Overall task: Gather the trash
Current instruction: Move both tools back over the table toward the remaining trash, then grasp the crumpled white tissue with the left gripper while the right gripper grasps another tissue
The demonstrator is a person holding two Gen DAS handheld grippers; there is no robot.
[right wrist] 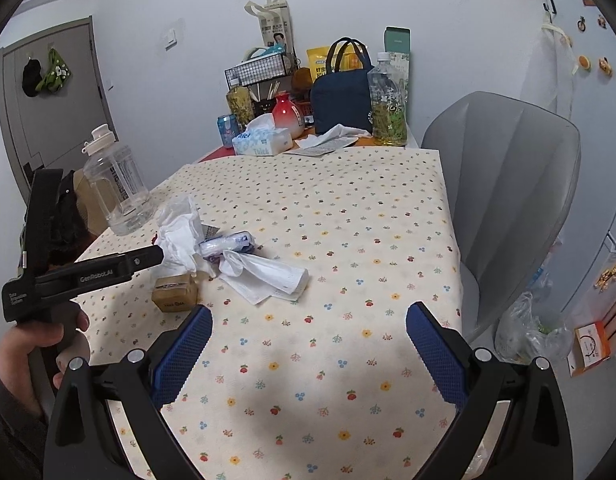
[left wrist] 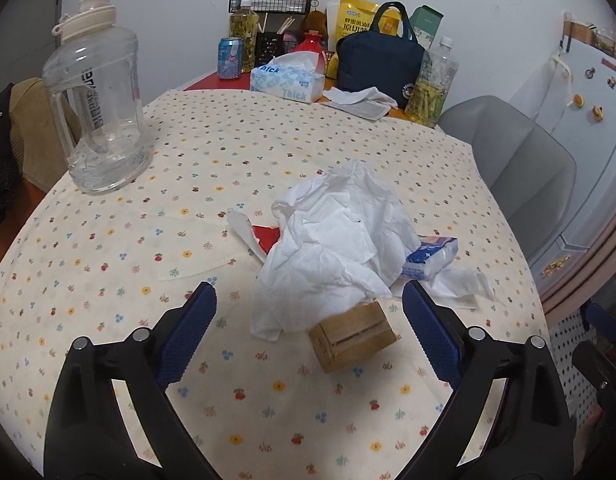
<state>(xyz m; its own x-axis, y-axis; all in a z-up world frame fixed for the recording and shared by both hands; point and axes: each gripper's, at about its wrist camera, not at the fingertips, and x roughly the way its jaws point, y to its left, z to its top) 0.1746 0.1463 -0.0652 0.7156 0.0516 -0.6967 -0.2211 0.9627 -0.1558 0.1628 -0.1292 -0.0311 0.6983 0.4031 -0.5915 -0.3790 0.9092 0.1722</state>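
A crumpled white tissue (left wrist: 332,244) lies on the flowered tablecloth (left wrist: 168,200), over a red wrapper (left wrist: 266,236) and beside a blue-and-white packet (left wrist: 430,256). A small cardboard box (left wrist: 352,338) sits just in front of it. My left gripper (left wrist: 308,308) is open, its jaws on either side of the box and tissue. In the right wrist view the same pile shows: tissue (right wrist: 180,236), packet (right wrist: 228,244), flat white wrapper (right wrist: 268,276), box (right wrist: 174,292). The left gripper's side reaches to it there. My right gripper (right wrist: 308,332) is open and empty over bare cloth.
A large clear water jug (left wrist: 100,108) stands at the left. A tissue box (left wrist: 286,80), can, bottles, a navy bag (left wrist: 378,64) and a wire basket crowd the far end. A grey chair (right wrist: 508,200) stands on the right, with a plastic bag (right wrist: 532,332) on the floor.
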